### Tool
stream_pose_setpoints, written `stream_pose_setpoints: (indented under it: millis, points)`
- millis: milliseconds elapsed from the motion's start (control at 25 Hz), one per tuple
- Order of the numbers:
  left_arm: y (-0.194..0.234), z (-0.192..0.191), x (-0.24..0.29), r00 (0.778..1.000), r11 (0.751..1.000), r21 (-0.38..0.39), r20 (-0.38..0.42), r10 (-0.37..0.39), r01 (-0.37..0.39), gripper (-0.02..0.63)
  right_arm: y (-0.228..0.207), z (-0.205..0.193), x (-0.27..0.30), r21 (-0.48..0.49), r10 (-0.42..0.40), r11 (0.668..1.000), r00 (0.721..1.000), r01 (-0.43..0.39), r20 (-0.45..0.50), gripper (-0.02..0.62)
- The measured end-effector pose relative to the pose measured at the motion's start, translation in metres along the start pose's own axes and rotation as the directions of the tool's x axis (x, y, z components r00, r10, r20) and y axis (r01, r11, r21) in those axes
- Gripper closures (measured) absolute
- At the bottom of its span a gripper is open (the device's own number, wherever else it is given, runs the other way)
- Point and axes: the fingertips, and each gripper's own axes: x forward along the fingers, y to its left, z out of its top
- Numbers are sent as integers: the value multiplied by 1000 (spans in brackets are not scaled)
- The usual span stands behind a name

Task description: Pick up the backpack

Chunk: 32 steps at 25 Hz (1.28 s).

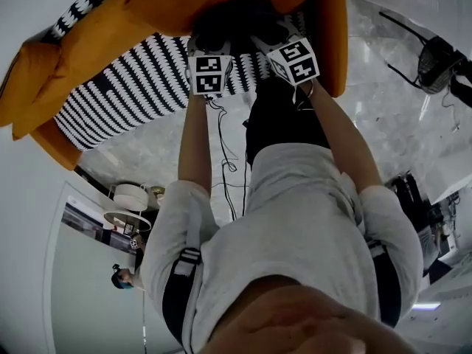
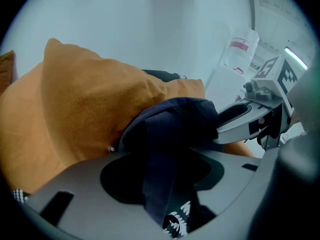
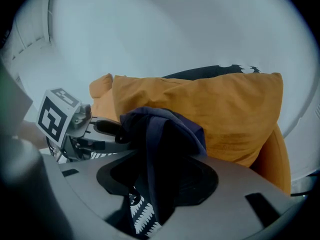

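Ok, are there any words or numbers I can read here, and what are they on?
No word or number can be read anywhere.
Left marker cube and right marker cube: black-and-white square codes, no letters.
Bottle: red label, too blurred to read.
Backpack: white print, partly hidden, unreadable.

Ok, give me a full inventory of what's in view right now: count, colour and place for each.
soft fabric backpack: one, dark navy, on the sofa seat
upholstered sofa: one, orange, top of the head view
patterned seat cover: one, black and white, on the sofa
thin cable: at least one, black, on the grey marble floor
round side table: one, white, left of the person
wire-framed object, perhaps a chair: one, black, far right
left gripper: one, grey, jaws open, backpack strap lying between them
right gripper: one, grey, jaws open, a strap between them
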Motion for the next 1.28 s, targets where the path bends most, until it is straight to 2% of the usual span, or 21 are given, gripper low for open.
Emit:
stream_pose_setpoints:
  millis: [200,320,520,640,720,840,1040,1280]
  points:
    - [3,4,0,1000,996,-85,1,-27,27,388,0,7,2,39,2,999,1000,-3,25,391]
    - [0,6,3,999,994,-104,-10,-37,36,389,0,11,0,44,12,999,999,-14,41,395]
    - [-12,9,5,999,992,-119,-24,-49,46,391,-1,15,-11,35,-16,999,997,13,75,509]
    - [-12,8,4,999,990,-139,-24,-38,35,394,2,16,-14,24,-36,999,997,34,74,522]
    - [-8,8,1,999,988,-150,-23,-24,20,416,6,19,-16,24,-35,999,996,33,80,525]
    - [-5,11,-5,1000,989,-145,-11,3,-4,492,11,23,-20,21,-35,999,996,34,83,528]
    - [-9,11,-15,999,988,-149,6,33,-32,554,23,19,-27,16,-25,1000,997,24,79,528]
    - [-18,7,-22,998,984,-165,14,67,-64,573,27,12,-38,-8,-8,1000,998,9,70,529]
